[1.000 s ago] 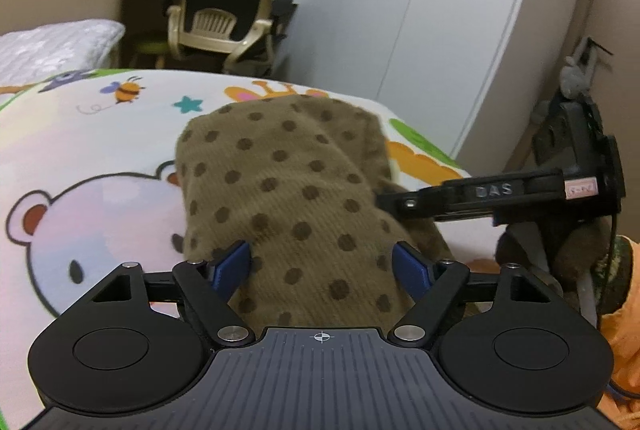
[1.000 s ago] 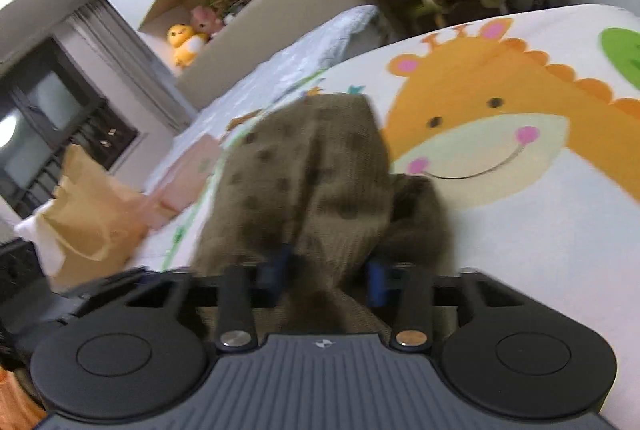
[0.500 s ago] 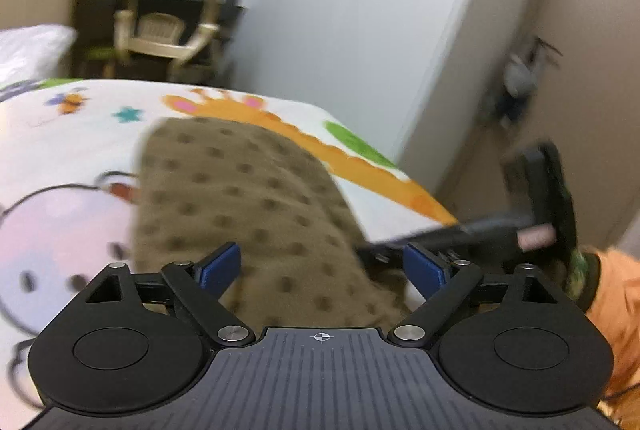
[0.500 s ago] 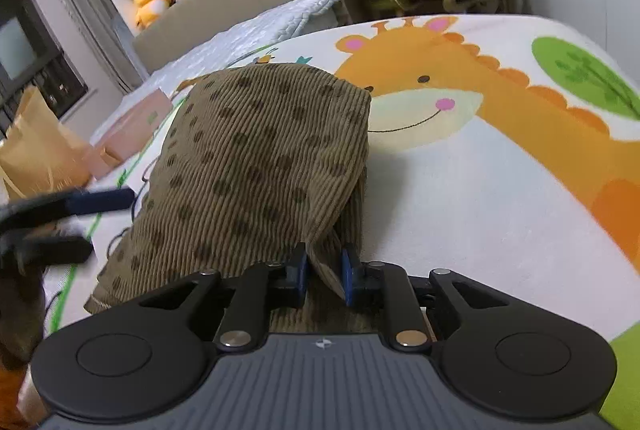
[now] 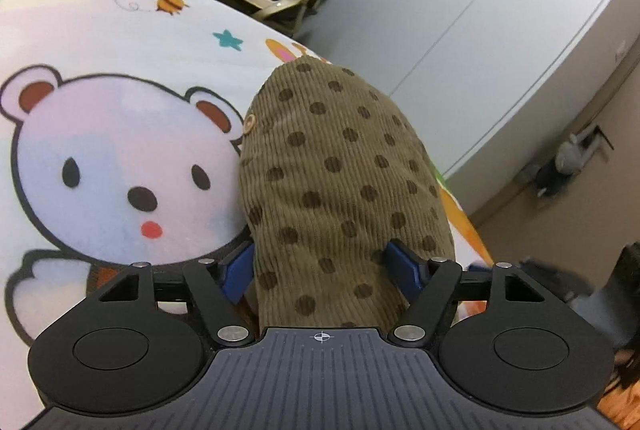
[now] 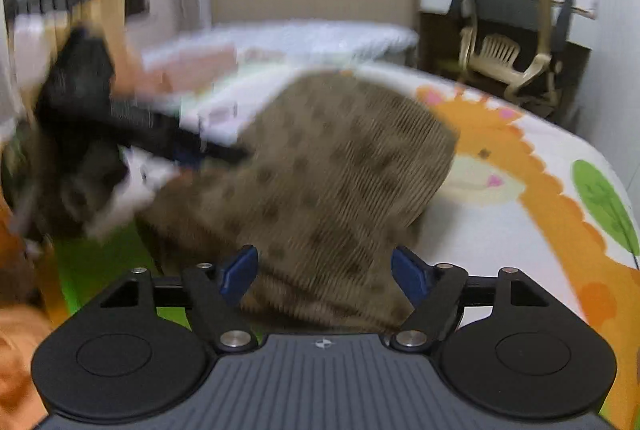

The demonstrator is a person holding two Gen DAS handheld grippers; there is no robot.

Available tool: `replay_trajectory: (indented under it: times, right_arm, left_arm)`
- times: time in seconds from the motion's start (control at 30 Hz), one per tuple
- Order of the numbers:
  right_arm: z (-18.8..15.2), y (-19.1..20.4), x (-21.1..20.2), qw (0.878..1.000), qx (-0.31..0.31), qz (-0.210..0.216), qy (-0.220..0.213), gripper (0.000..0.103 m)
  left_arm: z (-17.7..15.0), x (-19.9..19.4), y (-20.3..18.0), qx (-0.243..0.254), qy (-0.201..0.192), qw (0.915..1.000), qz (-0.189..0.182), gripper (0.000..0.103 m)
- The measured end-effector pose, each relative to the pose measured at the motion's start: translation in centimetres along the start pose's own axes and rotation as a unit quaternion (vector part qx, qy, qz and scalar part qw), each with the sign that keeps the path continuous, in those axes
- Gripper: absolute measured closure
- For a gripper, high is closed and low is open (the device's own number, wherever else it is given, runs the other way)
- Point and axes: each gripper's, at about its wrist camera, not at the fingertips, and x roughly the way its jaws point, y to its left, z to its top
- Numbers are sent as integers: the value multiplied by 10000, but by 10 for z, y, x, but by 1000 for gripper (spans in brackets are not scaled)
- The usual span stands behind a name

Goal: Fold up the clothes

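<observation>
A cartoon-printed bed cover [image 5: 120, 42] carries the brown dotted corduroy garment [image 5: 340, 170], folded into a thick, soft bundle near the bed's edge. It looks light and limp, so corners or hem edges seem the best holds. The left gripper [image 5: 326, 266] has just been closing and the right gripper [image 6: 326, 270] opening; both sets of fingers stand wide, straddling cloth without pinching it.

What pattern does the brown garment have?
Dark brown dots on olive-brown ribbed corduroy garment, clearest in the left wrist view.
</observation>
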Motion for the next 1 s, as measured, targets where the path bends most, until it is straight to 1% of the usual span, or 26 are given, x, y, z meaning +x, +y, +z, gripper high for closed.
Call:
replay_trajectory:
  times: [0.07, 0.13, 0.2, 0.3, 0.4, 0.47, 0.57, 0.63, 0.7, 0.83, 0.93, 1.0]
  right_arm:
    - [3, 1, 21, 9999, -133, -17, 38, 28]
    - [17, 1, 37, 9998, -176, 73, -63, 28]
    - [34, 6, 52, 9984, -513, 154, -151, 28]
    - [57, 17, 78, 9925, -1166, 156, -323, 28]
    - [85, 31, 109, 9837, -1705, 25, -567, 28]
    - [102, 37, 129, 9795, -1875, -71, -726, 28]
    - [123, 38, 152, 9811, -1761, -66, -795, 28]
    - [128, 33, 158, 9829, -1673, -10, -766, 28]
    - [124, 26, 155, 9844, -1620, 19, -691, 28]
    - [105, 10, 138, 9890, -1406, 58, -459, 28]
    - [103, -11, 111, 9950, -811, 361, -460, 25]
    - [111, -28, 97, 9964, -284, 501, -619, 21]
  left_arm:
    - [-1, 0, 2, -27, -26, 10000, -52, 30]
    - [-2, -2, 4, -7, -76, 9999, -74, 31]
    - [1, -1, 7, 3, -159, 9999, -54, 31]
    - [10, -7, 18, -79, -485, 9986, 194, 36]
    - [29, -13, 35, -167, -740, 9958, 516, 36]
    - [41, -16, 45, -184, -858, 9936, 717, 36]
    - [58, -19, 56, -161, -1006, 9899, 987, 36]
    - [61, -15, 59, -182, -976, 9894, 1062, 38]
    - [61, -10, 58, -143, -900, 9897, 1099, 38]
    - [52, -6, 43, 261, -847, 9880, 1262, 38]
    - [48, -5, 31, 475, -827, 9863, 1346, 38]
    - [47, -4, 29, 531, -814, 9861, 1346, 38]
